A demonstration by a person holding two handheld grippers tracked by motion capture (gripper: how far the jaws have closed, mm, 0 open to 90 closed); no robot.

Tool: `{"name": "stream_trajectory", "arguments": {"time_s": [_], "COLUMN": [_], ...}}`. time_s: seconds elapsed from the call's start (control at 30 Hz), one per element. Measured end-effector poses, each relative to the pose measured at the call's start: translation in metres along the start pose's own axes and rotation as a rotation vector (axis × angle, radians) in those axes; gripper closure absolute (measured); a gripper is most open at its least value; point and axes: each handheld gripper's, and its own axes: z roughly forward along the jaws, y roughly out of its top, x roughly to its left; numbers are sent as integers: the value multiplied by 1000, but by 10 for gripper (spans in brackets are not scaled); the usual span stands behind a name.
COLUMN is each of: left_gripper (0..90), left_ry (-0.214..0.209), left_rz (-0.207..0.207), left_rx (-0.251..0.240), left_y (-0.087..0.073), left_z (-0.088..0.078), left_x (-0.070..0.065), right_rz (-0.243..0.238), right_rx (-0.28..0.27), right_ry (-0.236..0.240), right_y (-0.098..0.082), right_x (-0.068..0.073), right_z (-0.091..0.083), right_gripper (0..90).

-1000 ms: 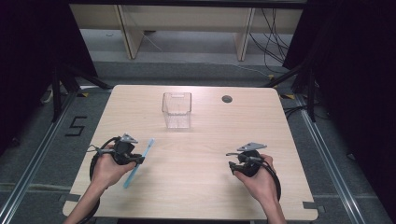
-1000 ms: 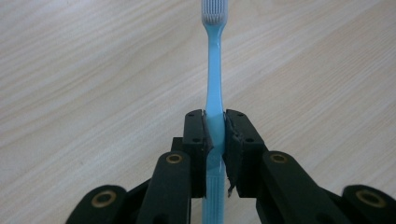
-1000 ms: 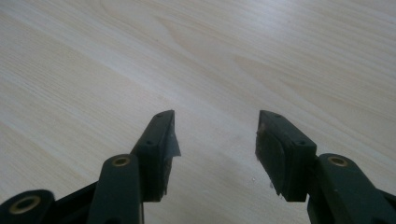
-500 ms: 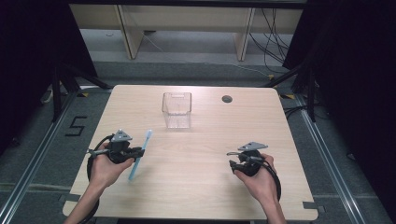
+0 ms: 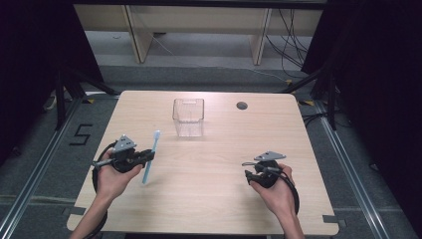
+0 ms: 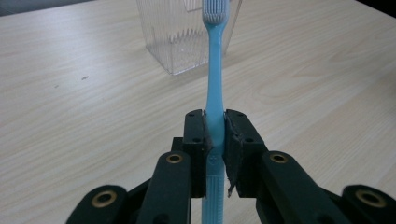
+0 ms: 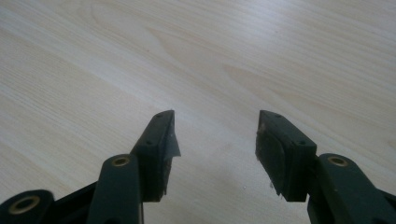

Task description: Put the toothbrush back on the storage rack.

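Toothbrush (image 6: 215,70), blue, is clamped at mid-handle by the left claw (image 6: 215,133), held above the bench (image 5: 214,169) near the clear container (image 5: 188,117). The right claw (image 7: 217,140) is held open, nothing between its jaws.

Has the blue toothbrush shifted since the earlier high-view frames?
Yes. The toothbrush, clamped in the left gripper, has swung more upright, its head now nearer the clear container.

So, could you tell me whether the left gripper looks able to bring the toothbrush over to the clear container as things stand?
Probably yes. The left gripper is shut on the blue toothbrush, and only bare table lies between it and the clear container, whose top is open.
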Motion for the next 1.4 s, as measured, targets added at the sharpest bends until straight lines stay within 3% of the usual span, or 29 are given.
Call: {"name": "stream_trajectory", "arguments": {"time_s": [0.3, 0.37, 0.4, 0.47, 0.5, 0.73, 1.0, 1.03, 1.07, 1.4], "left_gripper": [786, 786, 786, 786, 786, 786, 786, 786, 786, 786], "left_ry": [-4, 0, 1, 2, 5, 2, -4, -3, -2, 8], "left_rz": [-19, -22, -20, -24, -24, -34, -39, -36, -38, -24], "left_rx": [-87, -108, -125, -143, -161, -230, -277, -281, -290, -356], "left_y": [2, 3, 4, 4, 6, 8, 11, 12, 12, 17], "left_z": [-4, -5, -6, -6, -8, -10, -9, -9, -9, -8], "left_x": [4, 5, 6, 6, 7, 10, 13, 13, 13, 14], "right_rz": [-7, 20, 2, 15, -19, -10, -7, 19, -5, -28], "right_rx": [-16, -13, -21, -23, -34, -43, -54, -44, -56, -70], "right_ry": [-9, -10, -10, -10, -12, -18, -11, -18, -18, -24], "right_y": [0, 0, 0, 0, 0, 0, 0, 0, 0, 0], "right_x": [-1, 1, -1, 0, -2, -2, -3, 0, -2, -4], "right_z": [-2, -2, -2, -2, -2, -3, -2, -4, -3, -4], "right_gripper": [479, 479, 478, 478, 478, 478, 479, 479, 479, 479]}}
